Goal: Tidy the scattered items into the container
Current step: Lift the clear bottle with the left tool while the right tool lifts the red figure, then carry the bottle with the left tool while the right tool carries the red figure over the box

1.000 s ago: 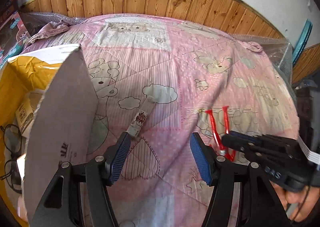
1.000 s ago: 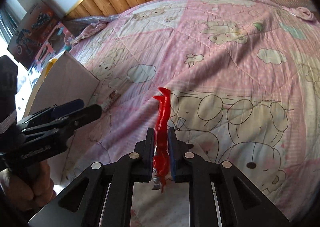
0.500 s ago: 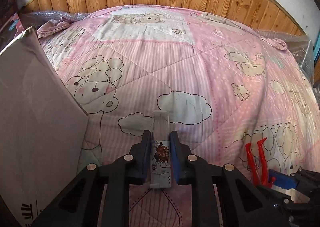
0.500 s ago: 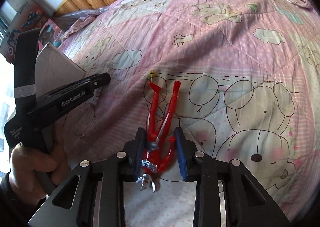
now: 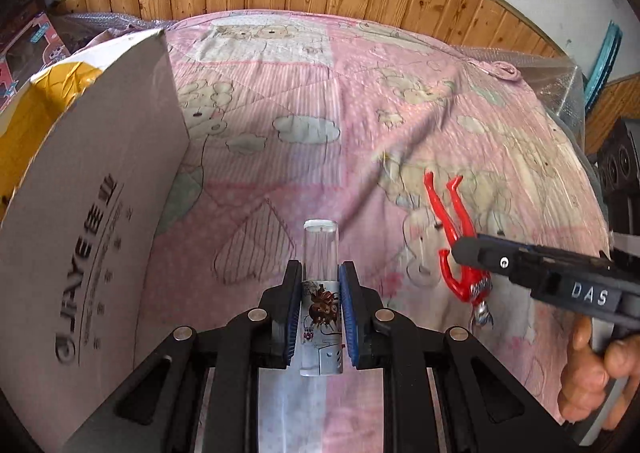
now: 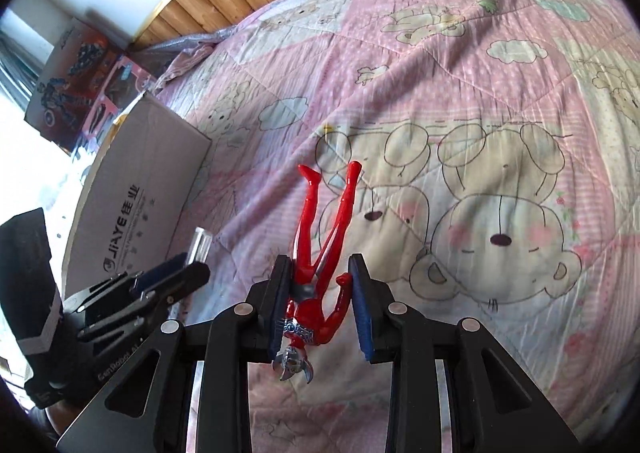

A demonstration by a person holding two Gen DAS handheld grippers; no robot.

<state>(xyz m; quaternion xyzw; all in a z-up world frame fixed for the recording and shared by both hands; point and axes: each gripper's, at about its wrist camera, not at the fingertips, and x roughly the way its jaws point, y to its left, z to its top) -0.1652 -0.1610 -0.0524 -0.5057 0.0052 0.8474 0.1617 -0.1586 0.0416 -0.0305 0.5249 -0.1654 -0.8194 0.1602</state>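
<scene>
Above the pink quilt, the left gripper clamps a light, slippery clear tube mid-body, while the right gripper pinches a stiff, light red figure at its torso, likely the firmest hold.

- Toy figure: red with a silver head.
- Clear tube: brown cartoon print.
- Quilt: pink, with bears and clouds.
- Cardboard box: grey outside, yellow lining.

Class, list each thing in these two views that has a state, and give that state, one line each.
Left tool: shut on the tube.
Tube: clear, held off the quilt.
Right tool: shut on the figure.
Figure: red, head towards the camera, legs pointing away.
Box: open, flap up.
</scene>
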